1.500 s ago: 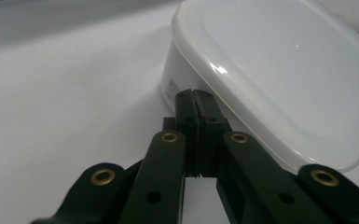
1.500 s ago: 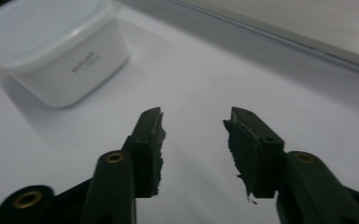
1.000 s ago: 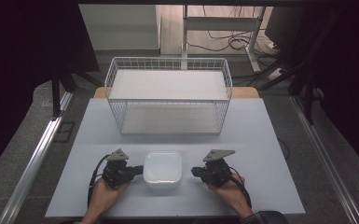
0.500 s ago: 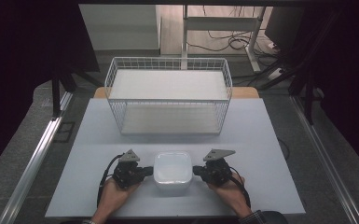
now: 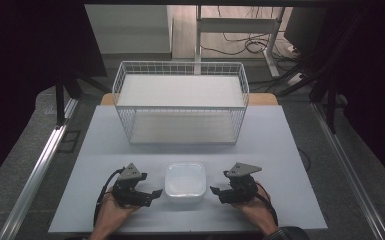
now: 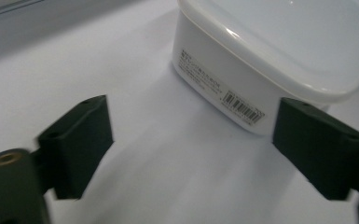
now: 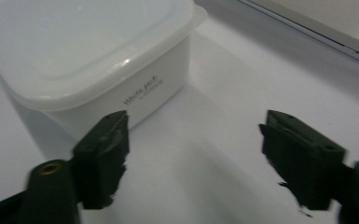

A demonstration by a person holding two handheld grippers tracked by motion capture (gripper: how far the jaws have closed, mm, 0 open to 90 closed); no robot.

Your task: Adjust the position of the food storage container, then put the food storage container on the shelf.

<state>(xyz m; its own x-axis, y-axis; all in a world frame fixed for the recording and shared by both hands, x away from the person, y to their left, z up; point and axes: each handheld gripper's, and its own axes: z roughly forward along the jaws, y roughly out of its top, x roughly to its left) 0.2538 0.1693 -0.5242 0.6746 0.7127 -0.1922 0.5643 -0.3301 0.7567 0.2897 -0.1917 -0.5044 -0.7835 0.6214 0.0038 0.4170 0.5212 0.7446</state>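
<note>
A white lidded plastic container (image 5: 185, 181) sits on the white table near its front edge. My left gripper (image 5: 152, 196) lies just left of it, open, with a small gap to the container's side. My right gripper (image 5: 217, 195) lies just right of it, also open and apart from it. In the left gripper view the container (image 6: 270, 60), with a barcode label on its wall, stands ahead and to the right of the spread jaws of the left gripper (image 6: 198, 140). In the right gripper view the container (image 7: 88, 56) stands ahead and to the left of the right gripper (image 7: 203, 149).
A white wire basket (image 5: 180, 100) with a flat white panel on top stands at the back middle of the table (image 5: 280, 150). Bare table surface lies between the basket and the container and on both sides.
The container has shifted slightly right, nudged by the left gripper. Both grippers were against its sides half a second ago and have since drawn back outward.
</note>
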